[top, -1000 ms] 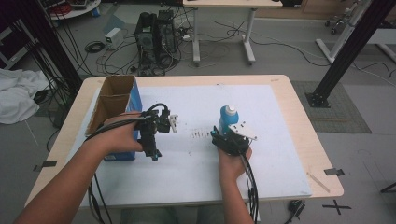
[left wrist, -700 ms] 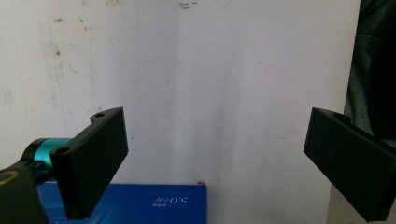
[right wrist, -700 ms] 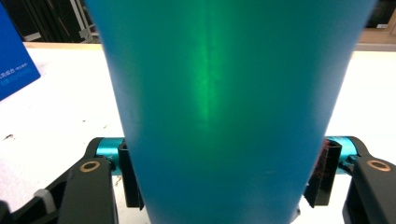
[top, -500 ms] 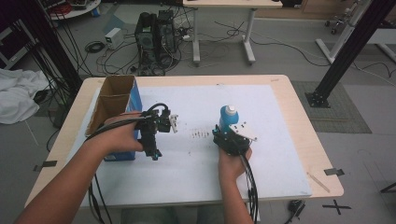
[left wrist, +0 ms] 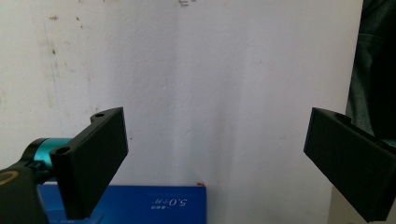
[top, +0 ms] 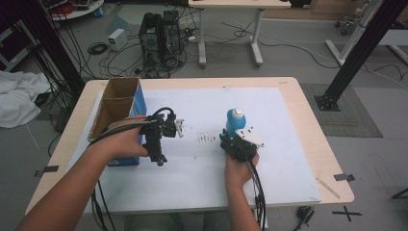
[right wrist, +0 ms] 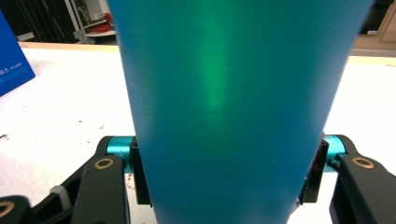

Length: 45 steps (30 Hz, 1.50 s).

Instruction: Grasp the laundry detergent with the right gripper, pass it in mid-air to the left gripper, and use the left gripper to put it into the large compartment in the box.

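Observation:
A blue bottle (top: pixel 235 120) with a white cap stands upright on the white sheet (top: pixel 202 168), right of centre. My right gripper (top: pixel 236 140) is shut on its lower body from the near side. In the right gripper view the bottle (right wrist: pixel 233 93) sits pressed between both jaws of the right gripper (right wrist: pixel 224 186). My left gripper (top: pixel 161 142) hangs over the sheet beside the blue box (top: pixel 115 103), pointing down. In its own view the left gripper (left wrist: pixel 219 154) stands wide open with bare paper between the jaws.
The blue box has an open cardboard top and stands at the sheet's left edge; its side shows as the blue box (left wrist: pixel 140 205) and the blue box (right wrist: pixel 11 56). Small dark marks (top: pixel 207 138) dot the sheet between the grippers. Cables trail off the table's near edge.
My right hand has shifted and turned slightly while still holding the bottle. The left gripper has stayed in place, open.

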Each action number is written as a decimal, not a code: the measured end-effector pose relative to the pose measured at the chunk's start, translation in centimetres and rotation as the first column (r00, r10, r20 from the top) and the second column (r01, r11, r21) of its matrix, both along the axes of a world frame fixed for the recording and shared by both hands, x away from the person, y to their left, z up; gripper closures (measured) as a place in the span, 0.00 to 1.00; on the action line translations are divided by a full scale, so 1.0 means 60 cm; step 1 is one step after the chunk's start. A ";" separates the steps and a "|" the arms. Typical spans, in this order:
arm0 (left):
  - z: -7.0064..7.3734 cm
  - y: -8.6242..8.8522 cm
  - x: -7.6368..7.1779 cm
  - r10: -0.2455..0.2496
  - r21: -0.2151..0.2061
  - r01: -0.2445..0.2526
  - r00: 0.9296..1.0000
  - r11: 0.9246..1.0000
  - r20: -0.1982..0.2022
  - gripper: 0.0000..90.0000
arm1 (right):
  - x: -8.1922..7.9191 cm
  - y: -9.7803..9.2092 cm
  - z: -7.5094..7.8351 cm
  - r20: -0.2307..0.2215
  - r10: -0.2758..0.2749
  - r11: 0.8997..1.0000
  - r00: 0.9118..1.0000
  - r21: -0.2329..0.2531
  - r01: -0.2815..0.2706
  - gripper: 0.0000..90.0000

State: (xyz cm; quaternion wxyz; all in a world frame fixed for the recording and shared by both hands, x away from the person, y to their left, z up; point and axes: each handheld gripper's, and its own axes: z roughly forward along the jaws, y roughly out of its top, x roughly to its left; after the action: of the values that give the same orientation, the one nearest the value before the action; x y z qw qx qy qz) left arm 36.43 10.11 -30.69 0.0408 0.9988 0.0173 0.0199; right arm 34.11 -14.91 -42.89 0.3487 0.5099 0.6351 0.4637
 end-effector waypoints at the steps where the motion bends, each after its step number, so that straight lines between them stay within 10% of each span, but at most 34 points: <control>1: -0.002 0.001 0.001 0.004 -0.010 -0.004 1.000 1.000 0.000 0.07 | 0.000 0.000 -0.001 -0.003 -0.007 1.000 1.000 -0.002 0.007 0.44; 18: 0.003 -0.006 0.001 0.004 -0.016 -0.004 1.000 1.000 0.008 0.07 | -0.001 -0.009 0.006 0.028 0.049 0.998 0.998 -0.044 -0.048 0.51; 30: 0.027 -0.017 0.003 -0.006 -0.003 0.006 1.000 1.000 0.020 0.07 | -0.014 -0.027 0.056 0.063 0.153 0.988 0.986 -0.047 -0.151 0.51; 36: 0.037 -0.025 0.001 -0.013 -0.010 0.013 1.000 1.000 0.022 0.07 | -0.018 -0.043 0.066 0.056 0.276 0.961 0.960 -0.018 -0.275 0.51; 45: 0.057 -0.028 -0.006 -0.024 -0.023 0.024 1.000 0.999 0.010 0.07 | -0.029 -0.054 0.074 0.029 0.509 0.861 0.860 -0.032 -0.508 0.51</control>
State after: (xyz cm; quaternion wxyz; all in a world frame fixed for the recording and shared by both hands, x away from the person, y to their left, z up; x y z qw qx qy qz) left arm 36.09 8.42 -27.29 0.0526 0.9983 0.0051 0.0242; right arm 32.35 -18.17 -38.47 0.2313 0.3119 0.7460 0.5410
